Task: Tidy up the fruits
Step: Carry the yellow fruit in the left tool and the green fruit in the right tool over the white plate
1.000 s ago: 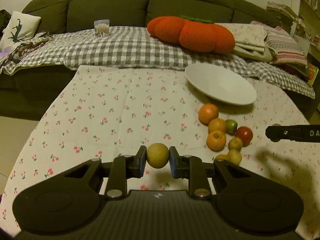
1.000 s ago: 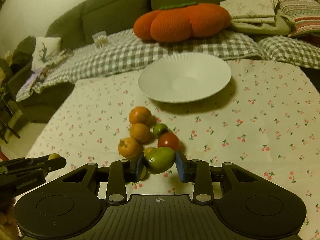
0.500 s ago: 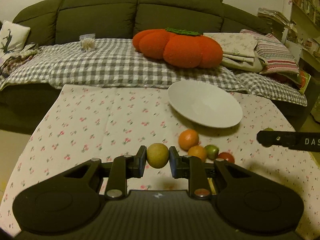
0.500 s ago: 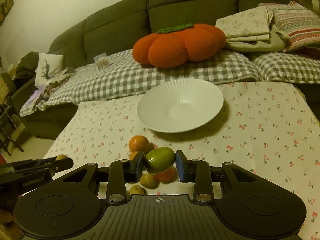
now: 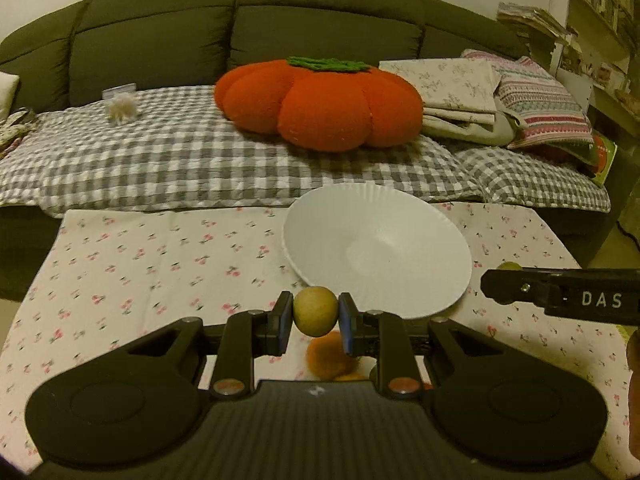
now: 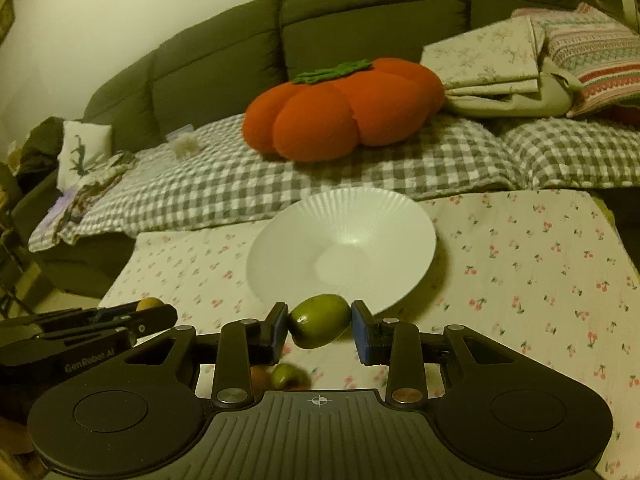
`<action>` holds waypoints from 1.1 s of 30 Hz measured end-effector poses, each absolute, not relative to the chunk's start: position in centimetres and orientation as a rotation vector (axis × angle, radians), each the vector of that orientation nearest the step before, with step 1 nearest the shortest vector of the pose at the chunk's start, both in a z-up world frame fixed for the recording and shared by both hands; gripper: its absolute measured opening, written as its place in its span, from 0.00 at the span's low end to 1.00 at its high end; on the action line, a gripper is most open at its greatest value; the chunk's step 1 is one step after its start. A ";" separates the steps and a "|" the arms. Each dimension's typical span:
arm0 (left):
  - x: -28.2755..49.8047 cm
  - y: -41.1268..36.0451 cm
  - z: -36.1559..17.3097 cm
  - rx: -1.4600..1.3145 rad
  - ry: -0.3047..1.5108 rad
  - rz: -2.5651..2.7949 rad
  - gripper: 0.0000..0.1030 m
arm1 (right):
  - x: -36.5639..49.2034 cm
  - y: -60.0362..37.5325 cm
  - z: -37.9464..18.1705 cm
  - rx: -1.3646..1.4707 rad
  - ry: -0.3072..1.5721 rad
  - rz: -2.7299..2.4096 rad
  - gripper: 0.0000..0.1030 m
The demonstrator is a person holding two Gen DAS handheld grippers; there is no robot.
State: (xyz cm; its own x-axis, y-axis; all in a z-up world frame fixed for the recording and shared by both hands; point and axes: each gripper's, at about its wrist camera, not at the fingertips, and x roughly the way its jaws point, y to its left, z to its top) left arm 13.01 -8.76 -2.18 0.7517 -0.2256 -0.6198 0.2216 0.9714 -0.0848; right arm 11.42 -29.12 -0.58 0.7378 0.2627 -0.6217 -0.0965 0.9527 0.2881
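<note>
The left gripper (image 5: 315, 317) pinches a small round yellow-brown fruit (image 5: 315, 311) across its middle, and the right gripper (image 6: 320, 326) squeezes a glossy green oval fruit (image 6: 319, 321) the same way, both held just short of the near rim of the wide white ribbed plate (image 6: 408, 216). Both fruits look light and firm but smooth-skinned, so I'd guess they could slip unless gripped at the widest part. More fruit lies on the cherry-print tablecloth (image 5: 160, 264) beneath.

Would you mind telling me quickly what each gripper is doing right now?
Left gripper: closed on a yellowish round fruit.
Right gripper: closed on a green fruit.
</note>
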 end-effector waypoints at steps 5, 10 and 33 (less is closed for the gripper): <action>15.5 -9.9 -3.2 -0.006 0.678 -0.251 0.21 | 13.6 -29.6 -1.6 0.228 0.728 0.193 0.32; 17.6 -11.1 -4.3 0.044 0.652 -0.257 0.21 | 15.9 -30.1 -2.7 0.220 0.744 0.180 0.32; 20.8 -13.6 -8.1 0.166 0.631 -0.307 0.22 | 20.0 -29.5 -6.6 0.060 0.752 0.223 0.32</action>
State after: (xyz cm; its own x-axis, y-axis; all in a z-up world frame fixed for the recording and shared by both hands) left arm 20.79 -13.58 -8.10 0.7645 -0.2308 -0.6019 0.3313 0.9416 0.0598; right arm 20.04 -29.47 -6.56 0.7083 0.2217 -0.6702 -0.1789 0.9748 0.1334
